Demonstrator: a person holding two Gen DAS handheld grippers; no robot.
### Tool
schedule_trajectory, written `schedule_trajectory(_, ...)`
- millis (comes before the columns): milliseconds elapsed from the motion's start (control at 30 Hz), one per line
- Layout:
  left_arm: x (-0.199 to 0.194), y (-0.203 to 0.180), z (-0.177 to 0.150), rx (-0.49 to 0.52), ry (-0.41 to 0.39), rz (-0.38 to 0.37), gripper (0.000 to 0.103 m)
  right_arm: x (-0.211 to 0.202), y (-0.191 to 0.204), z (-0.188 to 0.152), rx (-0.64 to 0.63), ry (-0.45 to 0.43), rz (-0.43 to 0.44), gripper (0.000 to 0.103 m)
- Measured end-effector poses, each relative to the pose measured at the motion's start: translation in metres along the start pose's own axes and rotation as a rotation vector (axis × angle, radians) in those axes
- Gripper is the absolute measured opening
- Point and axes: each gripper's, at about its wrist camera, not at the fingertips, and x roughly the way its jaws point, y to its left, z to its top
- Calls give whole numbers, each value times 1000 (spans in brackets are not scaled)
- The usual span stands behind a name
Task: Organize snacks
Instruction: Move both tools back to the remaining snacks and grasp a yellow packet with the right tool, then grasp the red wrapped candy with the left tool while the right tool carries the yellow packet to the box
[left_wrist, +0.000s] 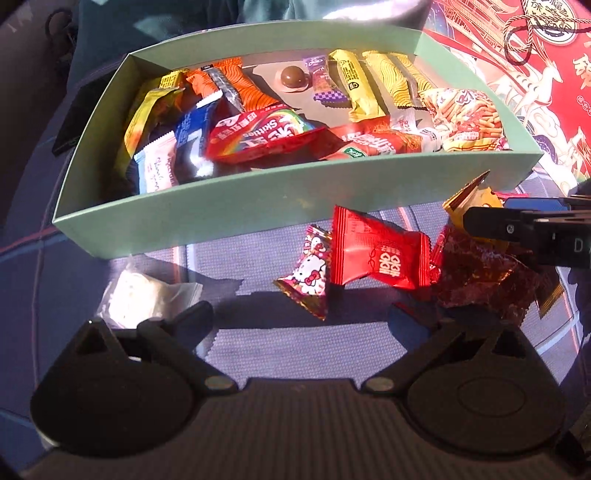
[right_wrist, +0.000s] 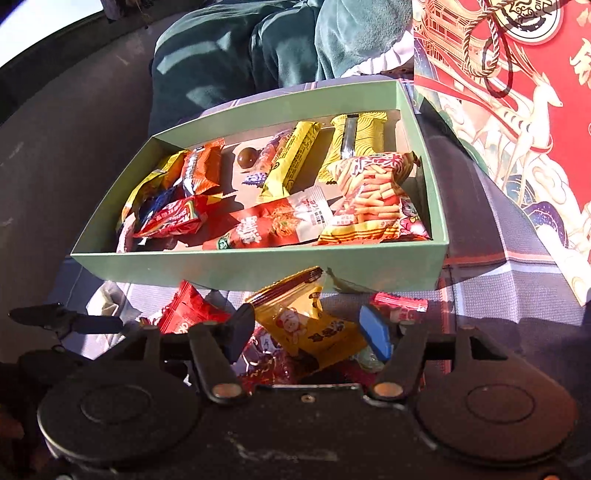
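Note:
A pale green open box (left_wrist: 295, 199) (right_wrist: 258, 266) holds several snack packets, among them a red Skittles bag (left_wrist: 258, 136) and yellow bars. In front of it on the cloth lie a Hello Kitty packet (left_wrist: 308, 273), a red packet (left_wrist: 380, 254), a dark red see-through packet (left_wrist: 487, 280) and a white packet (left_wrist: 136, 295). My left gripper (left_wrist: 301, 314) hangs open above the cloth just short of the Hello Kitty packet, holding nothing. My right gripper (right_wrist: 308, 328) (left_wrist: 491, 214) stands open with a yellow packet (right_wrist: 306, 328) (left_wrist: 476, 199) lying loose between its fingers.
A large red decorated gift bag (left_wrist: 535, 92) (right_wrist: 517, 129) stands right of the box. A person in dark green clothing (right_wrist: 258, 48) sits behind the box. A flat black object (left_wrist: 74, 122) lies left of it. Blue-grey checked cloth (left_wrist: 258, 354) covers the surface.

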Motion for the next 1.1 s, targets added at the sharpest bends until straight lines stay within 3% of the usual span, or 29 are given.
schedule_trajectory(167, -2, -4, 2, 27, -22, 6, 103, 10, 20, -4, -91, 24, -26, 63)
schedule_trajectory(233, -2, -5, 3, 30, -24, 3, 103, 16, 27, -7, -134, 39, -63, 41)
schedule_trajectory(300, -4, -8, 4, 47, -34, 2, 103, 14, 29, -7, -138, 26, -60, 31)
schedule_trajectory(467, -12, -25, 4, 133, -39, -63, 102, -9, 3, -5, 54, -11, 2, 30)
schedule_trajectory(700, -18, -39, 22, -11, 13, -229, 102, -35, -30, -12, 177, -49, 2, 30)
schedule_trajectory(800, -22, -51, 30, -21, 10, -236, 102, -45, -45, -16, 233, -59, 24, 30)
schedule_trajectory(1000, -9, -90, 29, -15, 86, -220, 97, -60, -68, -31, 283, -80, -18, 30)
schedule_trajectory(1100, -3, -107, 27, -10, 81, -202, 94, -66, -74, -39, 300, -88, -22, 30)
